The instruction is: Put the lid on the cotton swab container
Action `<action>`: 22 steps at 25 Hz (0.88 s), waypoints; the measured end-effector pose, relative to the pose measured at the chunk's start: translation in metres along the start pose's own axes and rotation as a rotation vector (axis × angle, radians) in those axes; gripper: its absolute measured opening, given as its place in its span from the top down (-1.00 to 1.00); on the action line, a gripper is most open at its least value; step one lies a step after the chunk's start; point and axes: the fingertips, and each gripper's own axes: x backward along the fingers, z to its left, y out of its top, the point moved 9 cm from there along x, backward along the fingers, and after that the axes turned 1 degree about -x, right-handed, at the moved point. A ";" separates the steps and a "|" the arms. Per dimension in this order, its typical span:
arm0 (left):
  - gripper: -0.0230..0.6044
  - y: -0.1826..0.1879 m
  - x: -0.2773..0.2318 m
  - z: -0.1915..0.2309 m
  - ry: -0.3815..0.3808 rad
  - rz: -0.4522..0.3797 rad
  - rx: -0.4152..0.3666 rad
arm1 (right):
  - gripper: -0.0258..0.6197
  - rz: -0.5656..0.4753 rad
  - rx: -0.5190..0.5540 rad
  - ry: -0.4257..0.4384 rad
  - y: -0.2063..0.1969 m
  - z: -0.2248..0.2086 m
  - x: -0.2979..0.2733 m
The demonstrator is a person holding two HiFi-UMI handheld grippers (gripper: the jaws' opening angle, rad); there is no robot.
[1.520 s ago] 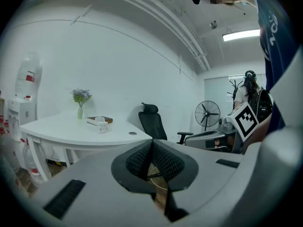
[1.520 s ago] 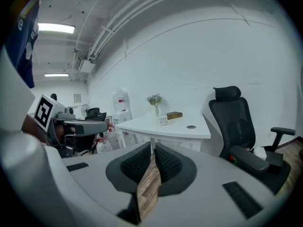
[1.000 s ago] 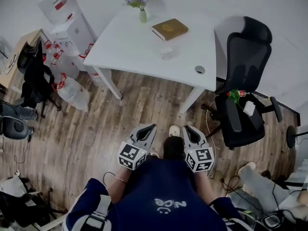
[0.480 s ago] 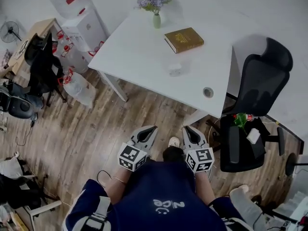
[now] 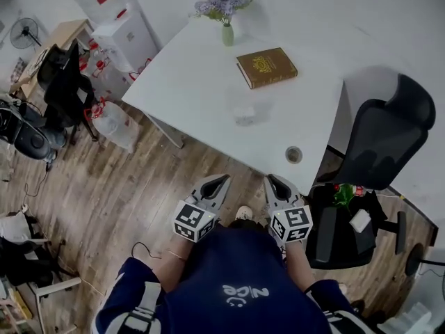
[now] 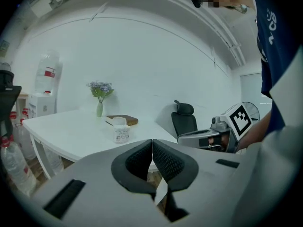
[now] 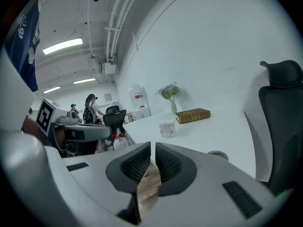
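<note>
The cotton swab container (image 5: 245, 112) is a small clear tub standing near the middle of the white table (image 5: 188, 82). It also shows in the left gripper view (image 6: 121, 132) and the right gripper view (image 7: 167, 128). A pale flap, perhaps its lid (image 6: 118, 122), sticks up at its top. Both grippers are held close to the person's body over the wooden floor, well short of the table. The left gripper (image 5: 217, 181) (image 6: 152, 141) is shut and empty. The right gripper (image 5: 272, 180) (image 7: 153, 144) is shut too, with only a thin slit between its pads.
A brown book (image 5: 266, 67) and a vase of flowers (image 5: 227, 33) stand behind the container. A round cable hole (image 5: 293, 154) lies near the table's front edge. A black office chair (image 5: 382, 145) stands on the right, a water dispenser (image 5: 122, 26) and bottles on the left.
The view has shifted: the table and container now lie closer to the grippers. Both grippers stay shut in front of the body.
</note>
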 end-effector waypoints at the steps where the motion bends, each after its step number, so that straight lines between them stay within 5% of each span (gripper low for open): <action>1: 0.86 0.000 -0.005 -0.001 0.006 0.000 0.003 | 0.74 0.002 0.004 0.006 0.002 -0.006 -0.002; 16: 0.86 0.003 -0.051 0.041 0.065 0.064 0.040 | 0.74 0.015 -0.035 -0.007 0.021 -0.044 -0.041; 22: 0.86 0.018 -0.091 0.076 0.021 0.070 0.024 | 0.74 0.017 -0.044 -0.031 0.041 -0.062 -0.069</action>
